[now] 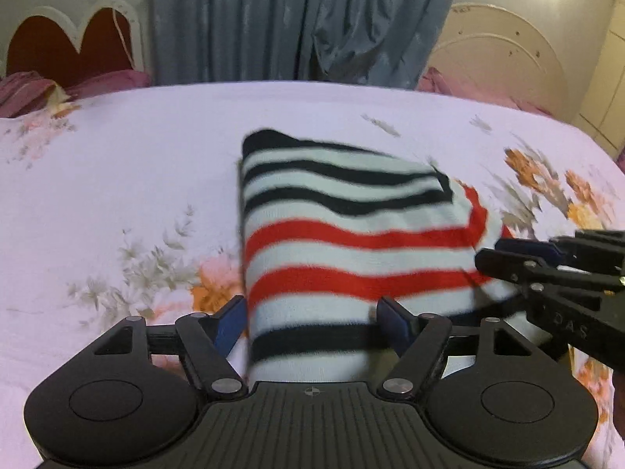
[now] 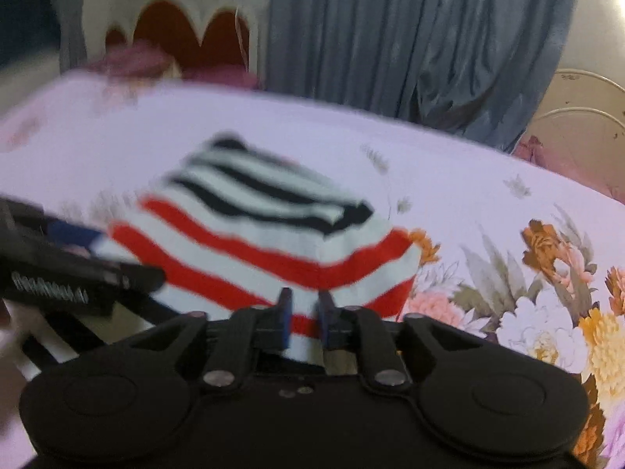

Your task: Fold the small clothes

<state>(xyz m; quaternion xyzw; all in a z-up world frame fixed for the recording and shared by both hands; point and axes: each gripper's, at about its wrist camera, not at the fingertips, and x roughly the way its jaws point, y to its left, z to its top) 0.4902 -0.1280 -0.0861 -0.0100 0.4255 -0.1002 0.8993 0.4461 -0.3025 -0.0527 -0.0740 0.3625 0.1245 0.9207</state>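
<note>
Left wrist view: the striped garment (image 1: 343, 242) is lying folded on the floral bedsheet (image 1: 117, 164), running from 6 toward 12 o'clock, its long axis along the pointing line. The left gripper (image 1: 312, 322) is being held wide open; the near hem is sitting between the blue pads (image 1: 228, 326), which are not seen pressing on it. The right gripper (image 1: 508, 254) is coming in at 3 o'clock, at the garment's right edge. Right wrist view, blurred: the right gripper (image 2: 305, 312) is being held nearly closed, only a narrow gap showing; cloth is lying in that gap at the near hem, but whether it is being pinched cannot be told. The garment is spreading toward 11 o'clock from these jaws. The left gripper (image 2: 84, 242) is showing at 9 o'clock. Judgement: both are at the near hem, so the coming fold is likely being set up across the long axis, away toward 12 o'clock.
</note>
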